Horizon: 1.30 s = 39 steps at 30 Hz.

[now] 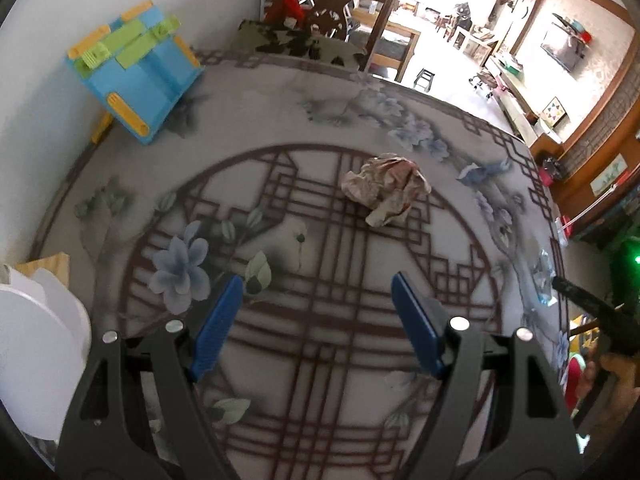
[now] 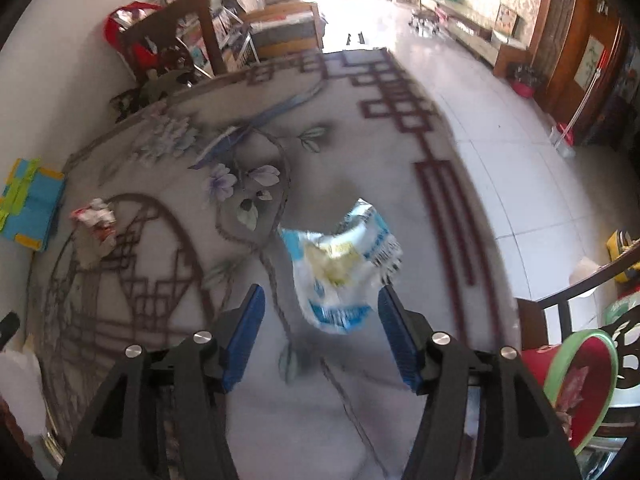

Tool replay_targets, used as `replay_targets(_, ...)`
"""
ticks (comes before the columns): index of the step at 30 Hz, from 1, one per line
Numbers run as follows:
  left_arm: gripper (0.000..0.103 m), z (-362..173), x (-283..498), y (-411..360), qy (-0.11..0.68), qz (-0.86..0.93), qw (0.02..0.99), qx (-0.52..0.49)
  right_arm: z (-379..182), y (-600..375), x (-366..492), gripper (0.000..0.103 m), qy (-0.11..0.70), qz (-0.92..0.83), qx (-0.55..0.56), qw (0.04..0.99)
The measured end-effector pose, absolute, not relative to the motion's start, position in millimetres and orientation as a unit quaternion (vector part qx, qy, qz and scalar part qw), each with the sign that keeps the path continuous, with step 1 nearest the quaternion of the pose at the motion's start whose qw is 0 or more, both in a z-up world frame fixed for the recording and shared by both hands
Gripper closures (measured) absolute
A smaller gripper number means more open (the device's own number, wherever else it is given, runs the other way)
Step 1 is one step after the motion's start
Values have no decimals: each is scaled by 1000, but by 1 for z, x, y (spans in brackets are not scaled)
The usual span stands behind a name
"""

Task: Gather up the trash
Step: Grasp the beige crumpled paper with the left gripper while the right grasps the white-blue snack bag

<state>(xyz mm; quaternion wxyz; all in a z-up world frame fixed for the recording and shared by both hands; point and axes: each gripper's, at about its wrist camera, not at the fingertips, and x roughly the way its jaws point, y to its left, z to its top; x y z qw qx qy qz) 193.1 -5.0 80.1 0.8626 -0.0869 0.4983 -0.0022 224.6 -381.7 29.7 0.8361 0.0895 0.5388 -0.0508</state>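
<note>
Left gripper [image 1: 318, 284] hangs above the patterned tablecloth [image 1: 320, 360], blue pads spread wide, nothing between them. A crumpled paper ball [image 1: 386, 188], tan with reddish print, lies on the cloth ahead of the gripper and slightly to its right, well apart from the pads, on the upper part of the round lattice motif. A blue plastic box with yellow and green clips [image 1: 134, 72] sits at the far left of the table near the white wall. A white rounded object [image 1: 36, 356] fills the lower left edge of the left wrist view; cannot tell what it is. A dark wooden chair [image 1: 340, 12] stands behind the far table edge. Right gripper [image 2: 320, 292] also has its pads far apart and holds nothing. A blue, white and yellow plastic wrapper [image 2: 340, 264] lies on the cloth just ahead of the right gripper, its near end reaching between the fingertip line, closer to the right pad; contact with that pad cannot be judged because of motion blur. In the right wrist view the paper ball [image 2: 94, 228] lies far to the left, near the blue box [image 2: 30, 204]. The tiled floor [image 2: 500, 152] runs beyond the table's right edge.
</note>
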Motion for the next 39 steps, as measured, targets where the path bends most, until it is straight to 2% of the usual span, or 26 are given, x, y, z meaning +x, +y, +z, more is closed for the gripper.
replay_targets(1,29,78,195,-6,499,-2,862,-89,22,-379,232,46,544,-56,72,834)
replay_targets(2,29,76,198,-6,499,-4,862,-90,14,-376,237,51,552,-60,56,830)
replay_targets(3,29,74,201,-7,500,-5,861,-90,7,-375,242,73,563,-65,45,823)
replay_targets(4,29,72,203,-8,500,-6,861,-90,2,-376,243,89,572,-66,43,816)
replay_targets(5,29,70,205,-9,501,-6,861,-89,-1,-378,244,96,574,-67,47,815)
replay_targets(6,29,67,208,-11,502,-8,860,-88,1,-380,244,98,565,-68,55,820)
replay_targets(15,29,40,245,-30,508,-19,857,-82,33,-376,223,99,525,-25,77,847)
replay_targets(31,29,11,336,-71,521,-52,848,-81,34,-337,202,99,542,18,82,836)
replay_targets(32,32,9,339,-73,524,-54,846,-83,35,-337,201,99,541,20,85,836)
replay_targets(34,43,9,340,-75,522,-57,848,-80,37,-337,199,99,541,22,87,836)
replay_targets(39,66,14,339,-74,517,-67,850,-76,38,-332,192,98,548,25,84,832)
